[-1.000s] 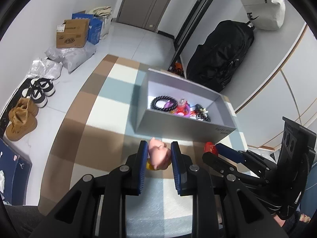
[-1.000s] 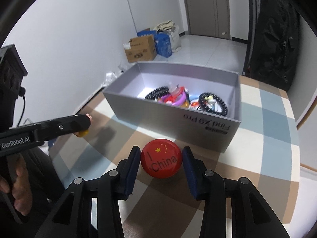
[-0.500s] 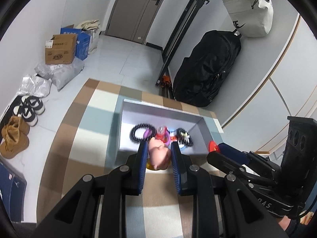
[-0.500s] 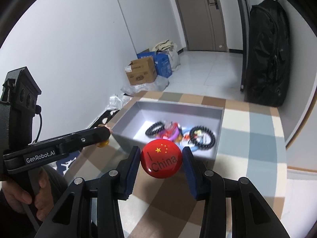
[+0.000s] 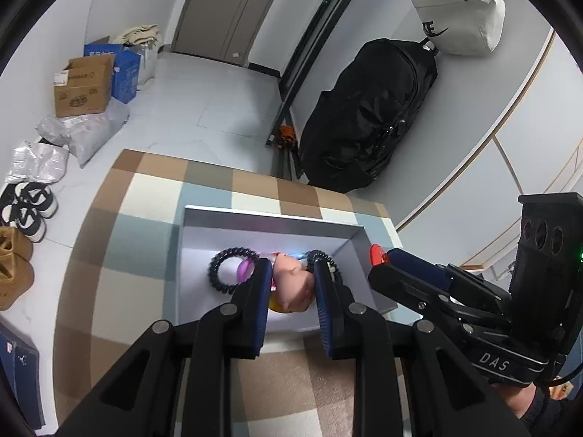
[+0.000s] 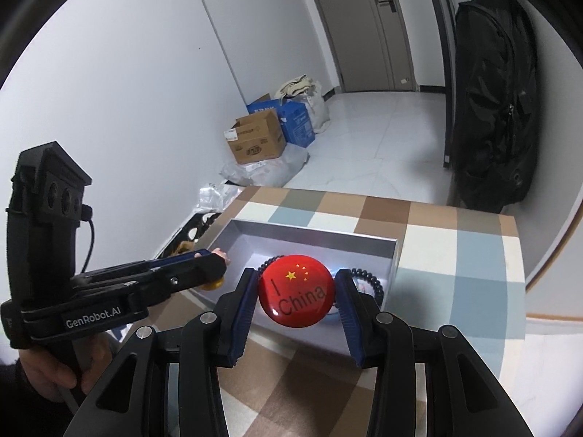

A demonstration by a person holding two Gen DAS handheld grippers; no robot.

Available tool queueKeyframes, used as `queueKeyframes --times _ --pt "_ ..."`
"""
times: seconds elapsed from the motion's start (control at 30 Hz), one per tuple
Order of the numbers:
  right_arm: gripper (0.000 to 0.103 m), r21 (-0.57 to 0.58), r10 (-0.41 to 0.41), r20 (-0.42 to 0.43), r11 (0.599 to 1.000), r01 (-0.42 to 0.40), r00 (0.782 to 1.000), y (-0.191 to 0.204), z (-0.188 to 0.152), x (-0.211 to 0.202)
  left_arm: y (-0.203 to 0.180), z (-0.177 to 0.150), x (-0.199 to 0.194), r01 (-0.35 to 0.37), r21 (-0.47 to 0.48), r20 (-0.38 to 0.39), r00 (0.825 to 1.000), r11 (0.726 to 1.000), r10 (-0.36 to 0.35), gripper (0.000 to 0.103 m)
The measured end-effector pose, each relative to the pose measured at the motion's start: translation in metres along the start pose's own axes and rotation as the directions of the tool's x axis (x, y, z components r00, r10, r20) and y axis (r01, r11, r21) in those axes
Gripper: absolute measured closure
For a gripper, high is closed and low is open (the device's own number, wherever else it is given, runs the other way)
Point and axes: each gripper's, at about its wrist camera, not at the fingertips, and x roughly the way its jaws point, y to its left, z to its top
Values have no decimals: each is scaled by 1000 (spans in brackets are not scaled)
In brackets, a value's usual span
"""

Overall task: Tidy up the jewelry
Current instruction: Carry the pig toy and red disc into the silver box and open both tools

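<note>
jewelry lay in a shallow grey cardboard box [image 5: 269,224] on a tabletop [image 5: 120,240] covered in a brown, cream and pale-blue check. inside were a black beaded bracelet [image 5: 222,266], a second one [image 6: 371,282] and some purple and pink pieces, too jumbled to name. above the box, the left gripper [image 5: 293,289] was clamped on a small pink rubbery figure [image 5: 295,286] with a yellow base. the right gripper [image 6: 297,300] pinched a glossy round red badge [image 6: 297,295] printed with yellow stars and "china". beyond the table ran a pale tiled floor with cardboard boxes [image 6: 257,140], plastic bags and shoes [image 5: 25,209], a black backpack [image 5: 368,116] against the white wall, and a grey door [image 5: 233,11].
</note>
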Motion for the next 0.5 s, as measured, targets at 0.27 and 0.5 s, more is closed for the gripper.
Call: queueKeyframes --times 0.27,0.5 --pt "61 13 19 1 1000 -19 1000 -9 9 13 2 8 15 -10 -12 -20 1000 1000 10 85" --pt "61 42 45 -11 998 -44 999 -17 7 21 6 10 22 -20 -32 -43 999 999 19 85"
